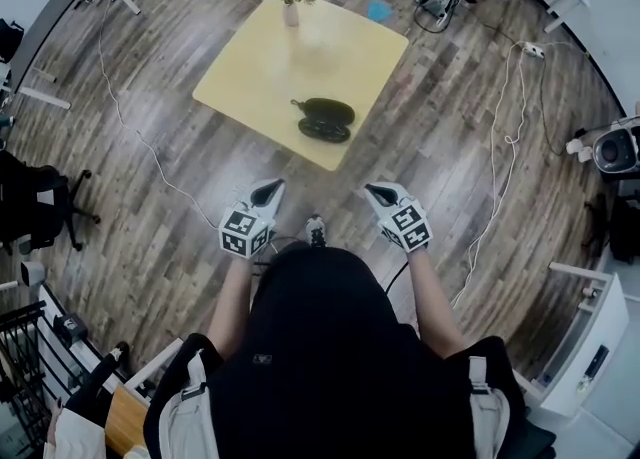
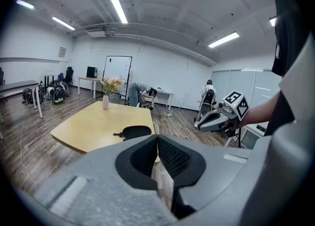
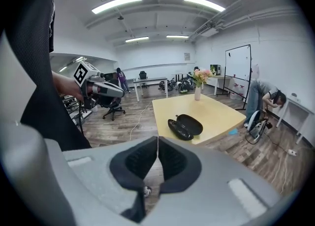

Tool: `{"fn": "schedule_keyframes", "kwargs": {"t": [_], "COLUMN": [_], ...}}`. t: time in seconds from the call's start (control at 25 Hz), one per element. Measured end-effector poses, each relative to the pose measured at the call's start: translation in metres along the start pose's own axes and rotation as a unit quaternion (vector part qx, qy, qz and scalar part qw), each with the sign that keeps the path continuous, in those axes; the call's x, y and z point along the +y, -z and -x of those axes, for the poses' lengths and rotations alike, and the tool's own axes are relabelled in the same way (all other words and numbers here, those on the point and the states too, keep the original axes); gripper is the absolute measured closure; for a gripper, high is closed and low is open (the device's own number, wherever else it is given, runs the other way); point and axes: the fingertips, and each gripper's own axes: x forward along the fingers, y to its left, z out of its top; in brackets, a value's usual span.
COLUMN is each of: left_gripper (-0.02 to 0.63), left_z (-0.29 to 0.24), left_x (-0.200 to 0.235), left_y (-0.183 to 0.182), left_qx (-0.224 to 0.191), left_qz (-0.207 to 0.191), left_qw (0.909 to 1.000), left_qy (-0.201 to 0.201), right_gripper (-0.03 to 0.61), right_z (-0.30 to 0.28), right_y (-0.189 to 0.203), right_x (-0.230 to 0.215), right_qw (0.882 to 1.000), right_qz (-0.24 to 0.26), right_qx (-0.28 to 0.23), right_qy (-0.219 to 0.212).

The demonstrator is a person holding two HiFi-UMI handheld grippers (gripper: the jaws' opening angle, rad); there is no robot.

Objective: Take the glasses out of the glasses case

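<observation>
The glasses case [image 1: 325, 119] lies open on the yellow table [image 1: 260, 62], close to the corner nearest the person, with its lid folded back toward the table's middle and its lower shell toward that corner; in the right gripper view the same glasses case [image 3: 184, 126] shows as two dark shells side by side. The lower one looks to hold something dark, but whether the glasses are in there is too small and too dark to tell. So the opening appears done, while the lifting out, by my reading, has not begun: no glasses can be made out on the table beside the case, and nothing touches the case. At the far corner stands a white vase of flowers [image 1: 290, 9], well apart from the case. Both tools are off the table, out over the wooden floor and short of the near corner. The left hand-held gripper [image 1: 270, 187] has its jaws together with nothing between them, as its own view shows plainly, and the right hand-held gripper [image 1: 376, 190] is likewise closed on nothing. What is left, as I judge it, is nearly the whole task: bring a hand-held gripper over the near corner, part its jaws, perhaps steady the case with the other, take the frame and draw it clear of the lower shell
</observation>
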Motion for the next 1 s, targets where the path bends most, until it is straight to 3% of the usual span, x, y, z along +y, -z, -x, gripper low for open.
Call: {"fn": "schedule_keyframes", "kwargs": {"t": [0.44, 0.72, 1.0], "left_gripper": [0.601, 0.601, 0.601], "left_z": [-0.030, -0.037, -0.030], "left_x": [0.054, 0.081, 0.082], "left_y": [-0.010, 0.002, 0.005], "left_qx": [-0.013, -0.026, -0.017], "left_qz": [0.022, 0.049, 0.045], "left_qw": [0.9996, 0.9985, 0.9989], "left_qy": [0.013, 0.005, 0.003], "right_gripper": [0.569, 0.569, 0.569], "right_z": [-0.034, -0.056, -0.066], "right_y": [-0.021, -0.022, -0.021], "right_x": [-0.038, -0.040, -0.054], "right_qw": [0.998, 0.995, 0.993], "right_qz": [0.008, 0.046, 0.055], "right_qx": [0.044, 0.087, 0.104], "right_qy": [0.036, 0.015, 0.020]}}
